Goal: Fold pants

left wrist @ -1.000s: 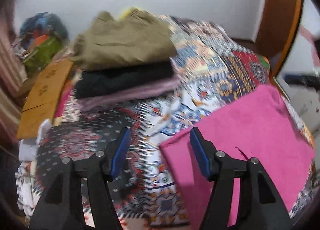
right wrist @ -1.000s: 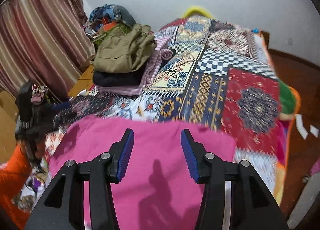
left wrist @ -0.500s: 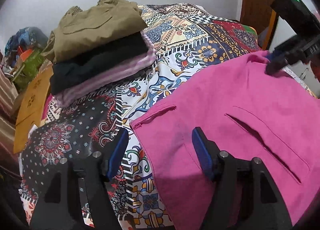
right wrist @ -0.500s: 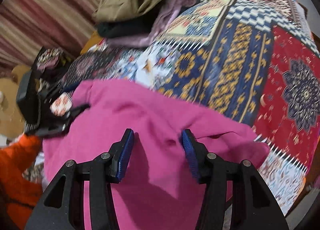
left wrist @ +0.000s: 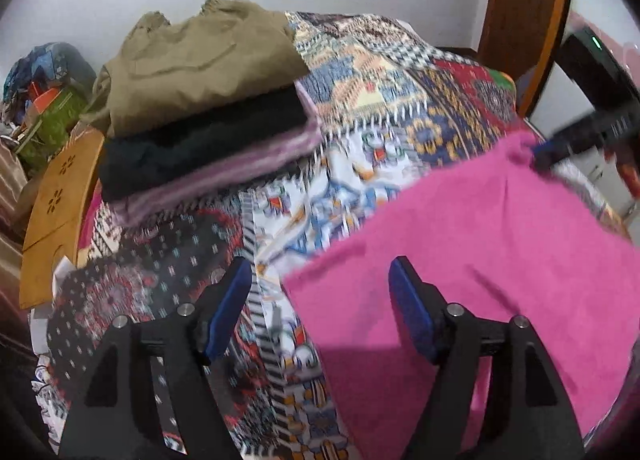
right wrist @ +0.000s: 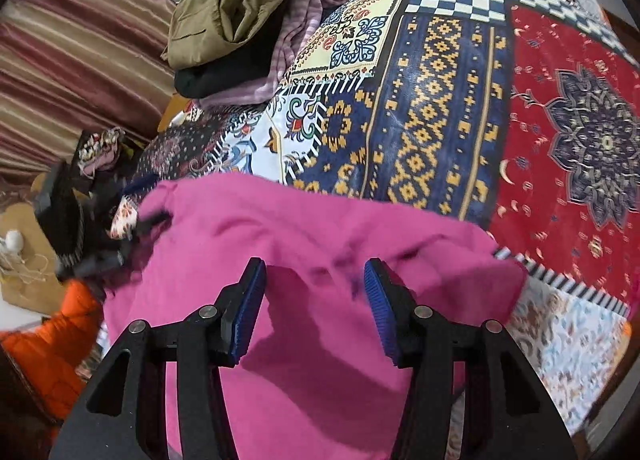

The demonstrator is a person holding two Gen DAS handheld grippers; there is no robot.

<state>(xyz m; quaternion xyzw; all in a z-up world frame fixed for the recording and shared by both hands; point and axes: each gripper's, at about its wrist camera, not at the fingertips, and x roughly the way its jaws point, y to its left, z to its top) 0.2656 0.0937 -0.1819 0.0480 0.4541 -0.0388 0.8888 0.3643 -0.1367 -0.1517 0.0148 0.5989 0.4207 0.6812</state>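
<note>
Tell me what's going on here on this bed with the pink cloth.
A person with a gripper in each hand is folding pink pants on a patterned bedspread. The left gripper is opening over the pants' edge, gripping nothing. The right gripper hovers open above them. A stack of folded clothes sits behind.

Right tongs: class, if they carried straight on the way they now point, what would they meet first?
Most likely the pink pants spread on the patterned bedspread. The right tongs stand open directly above that cloth, nothing else between, though depth is uncertain.
</note>
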